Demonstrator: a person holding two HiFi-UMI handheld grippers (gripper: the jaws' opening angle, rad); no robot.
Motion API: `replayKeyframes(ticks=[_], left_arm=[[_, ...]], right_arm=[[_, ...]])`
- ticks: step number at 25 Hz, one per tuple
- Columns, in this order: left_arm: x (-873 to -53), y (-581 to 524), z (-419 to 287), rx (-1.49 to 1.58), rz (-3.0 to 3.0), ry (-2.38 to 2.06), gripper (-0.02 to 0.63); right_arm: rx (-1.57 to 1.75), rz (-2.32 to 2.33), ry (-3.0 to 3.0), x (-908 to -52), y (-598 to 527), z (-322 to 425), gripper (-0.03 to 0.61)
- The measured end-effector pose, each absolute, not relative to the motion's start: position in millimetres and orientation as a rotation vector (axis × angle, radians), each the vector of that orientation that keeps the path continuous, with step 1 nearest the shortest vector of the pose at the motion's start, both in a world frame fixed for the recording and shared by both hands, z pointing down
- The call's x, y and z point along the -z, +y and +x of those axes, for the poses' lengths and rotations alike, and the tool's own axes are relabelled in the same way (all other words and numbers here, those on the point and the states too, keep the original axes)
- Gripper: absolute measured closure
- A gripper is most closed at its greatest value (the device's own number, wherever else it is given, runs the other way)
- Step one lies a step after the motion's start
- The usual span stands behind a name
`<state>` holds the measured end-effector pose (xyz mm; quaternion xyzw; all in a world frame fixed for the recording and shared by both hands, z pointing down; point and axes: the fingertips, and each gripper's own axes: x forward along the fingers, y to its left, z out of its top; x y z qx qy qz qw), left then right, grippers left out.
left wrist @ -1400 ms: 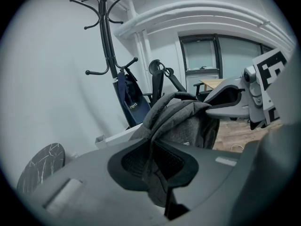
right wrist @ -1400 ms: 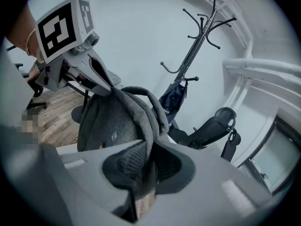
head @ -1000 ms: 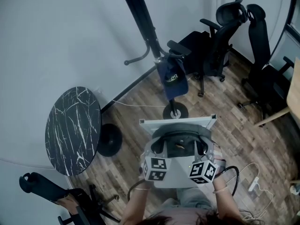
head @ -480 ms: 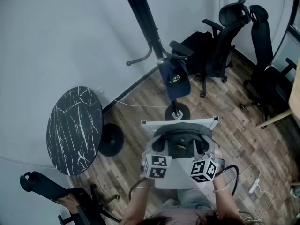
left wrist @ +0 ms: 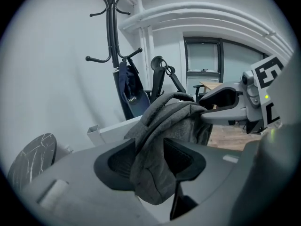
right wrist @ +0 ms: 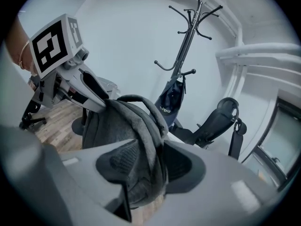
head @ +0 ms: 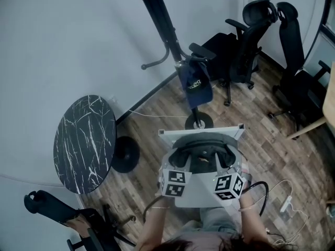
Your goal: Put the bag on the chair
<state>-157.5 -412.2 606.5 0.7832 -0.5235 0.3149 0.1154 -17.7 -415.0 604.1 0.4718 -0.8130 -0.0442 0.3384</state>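
The grey bag (head: pixel 201 158) stands upright on the light chair (head: pixel 220 131), its top handle just in front of the white back rail. Its underside is hidden, so full support by the seat is a judgement, not an observation.

The left gripper (head: pixel 177 164) and the right gripper (head: pixel 226 164) flank the bag's 2 sides. Both have just been opening and now stand wide, with bag fabric lying between the jaws of each; the pads no longer clamp it.

Hazards from this state:
1. Snagging. Loose fabric sits in both jaw gaps. A withdrawal that catches a fold would drag the bag toward the seat's front edge.
2. Slumping. The bag is soft and stands on end. With no grip on it, it may fold over or tip off the seat.
3. Uneven release. If 1 gripper clears before the other, the bag may twist.

Surroundings: wood-plank floor (head: pixel 152 119) and a plain pale wall. A black coat stand (head: pixel 162 25) rises behind the chair, with a dark blue bag (head: pixel 194 85) hung on it. A round bench with a black marbled top (head: pixel 84 143) stands to the left. 2 black office chairs (head: pixel 246 35) stand at the far right. A cable with a power strip (head: pixel 285 205) lies on the floor nearby.
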Motion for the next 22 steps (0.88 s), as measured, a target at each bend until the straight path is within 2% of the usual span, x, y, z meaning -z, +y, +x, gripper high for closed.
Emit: replayKeyframes(ticks=[11,22], left_arm=[[-575,-383,-163,-0.881,2.328,-1.627,0.419],[-529,-336,-170,-0.767,2.337,-1.741,0.511]], right_arm=[[0.140,1.284,-2.150,-577,-383,-12,0.417],[0.054,1.381,-2.235,-541,-333,-7,0.440]])
